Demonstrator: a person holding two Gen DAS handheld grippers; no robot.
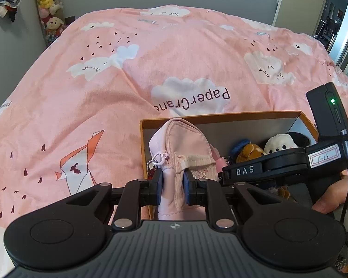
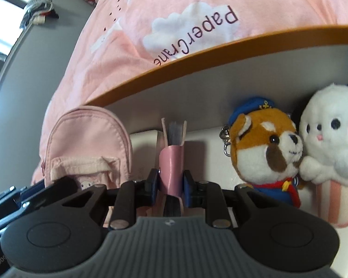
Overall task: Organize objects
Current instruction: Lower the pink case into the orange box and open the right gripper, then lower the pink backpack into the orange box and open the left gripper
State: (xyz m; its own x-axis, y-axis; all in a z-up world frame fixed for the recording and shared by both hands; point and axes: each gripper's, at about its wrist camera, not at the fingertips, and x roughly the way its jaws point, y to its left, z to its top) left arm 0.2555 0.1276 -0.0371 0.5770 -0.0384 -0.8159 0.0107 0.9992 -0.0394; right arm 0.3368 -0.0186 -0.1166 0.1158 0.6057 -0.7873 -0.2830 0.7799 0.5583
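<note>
- An orange-rimmed box (image 1: 220, 117) on a pink bed (image 1: 150, 58) already holds two plush toys (image 2: 266, 143).
- The left hand-held gripper (image 1: 173, 183) clasps a pink mini backpack (image 1: 181, 139) at the box's left end.
- The right hand-held gripper (image 2: 169, 180) pinches a pink notebook (image 2: 171, 162) inside; both tilt downward, releases pending.

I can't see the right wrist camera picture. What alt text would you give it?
The right gripper is shut on a small pink notebook held upright inside an orange-rimmed box. A pink mini backpack stands to its left; a brown dog plush in a blue cap and a white plush sit to its right, with a pink cloud-print bedspread behind.
</note>
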